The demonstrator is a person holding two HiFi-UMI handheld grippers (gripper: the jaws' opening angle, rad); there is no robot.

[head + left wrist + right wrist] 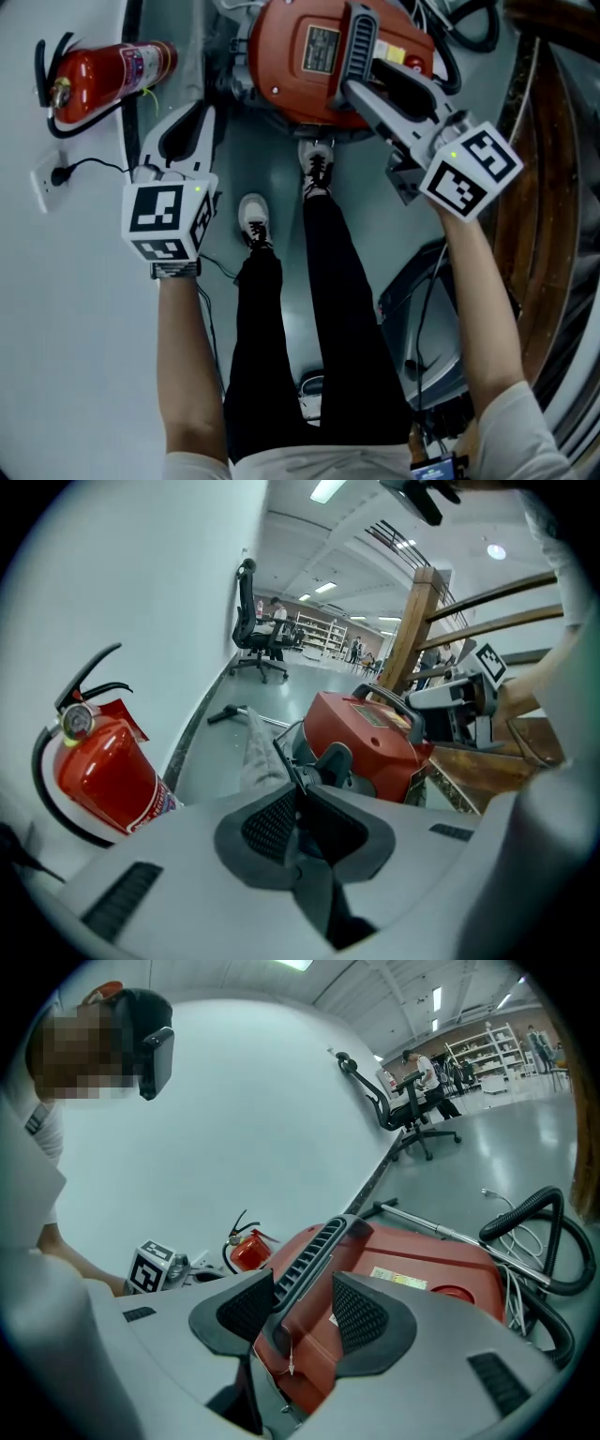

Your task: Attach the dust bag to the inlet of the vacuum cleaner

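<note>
your left gripper (300, 789) is clenched on the thin black rim (288, 763) of the grey dust bag (258, 752), just beside the red vacuum cleaner (375, 747) on the floor (214, 747). your right gripper (302, 1279) straddles its handle (312, 1241), released. push the rim in now and the unheld vacuum may slide away, or the rim may slip.

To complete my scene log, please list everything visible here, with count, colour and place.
vacuum cleaner: one, red, floor ahead
dust bag: one, grey, beside vacuum cleaner
fire extinguisher: one, red, by wall
hose: one, black, beside vacuum cleaner
office chair: one, black, far back
left tongs: one, grey, closed on dust bag's edge
right tongs: one, grey, open around the black handle
</note>
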